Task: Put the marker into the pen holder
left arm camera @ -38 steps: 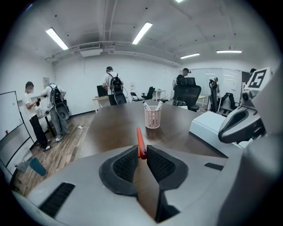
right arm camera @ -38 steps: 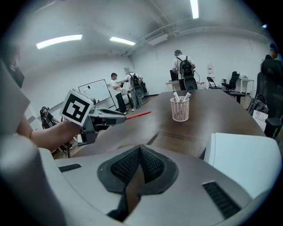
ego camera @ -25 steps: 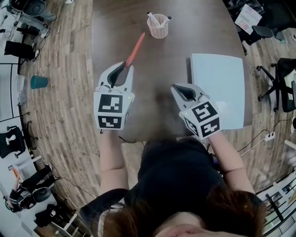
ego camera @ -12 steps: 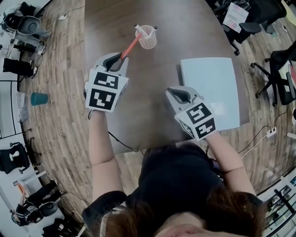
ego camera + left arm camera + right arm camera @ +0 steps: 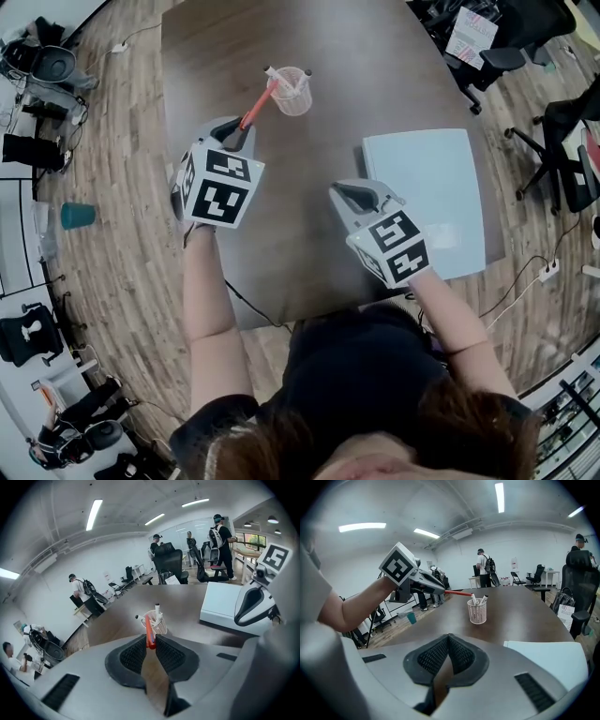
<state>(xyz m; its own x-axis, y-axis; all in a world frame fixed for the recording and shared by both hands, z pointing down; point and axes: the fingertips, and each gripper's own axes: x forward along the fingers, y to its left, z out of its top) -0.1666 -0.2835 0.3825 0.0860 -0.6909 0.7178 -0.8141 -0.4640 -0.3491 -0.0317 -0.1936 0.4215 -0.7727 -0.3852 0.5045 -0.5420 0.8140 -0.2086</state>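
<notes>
My left gripper (image 5: 240,129) is shut on the rear end of a red marker (image 5: 260,103), which points up and away toward the pen holder (image 5: 292,92), a pink-white mesh cup with two white markers in it. The marker's tip reaches the holder's near-left rim. In the left gripper view the red marker (image 5: 149,631) stands pinched between the pads, just before the holder (image 5: 158,625). My right gripper (image 5: 349,190) hovers over the table's middle, shut and empty. From the right gripper view, the holder (image 5: 476,612) stands ahead with the marker (image 5: 457,593) held level above its rim.
A large white board (image 5: 431,197) lies on the dark brown table (image 5: 309,234) right of my right gripper. Office chairs (image 5: 562,141) stand past the table's right edge, and a teal cup (image 5: 77,215) sits on the floor at the left. People stand far off in the room.
My left gripper has carried the red marker forward and up toward the holder; its tip now reaches the rim. The right gripper has hardly moved.
</notes>
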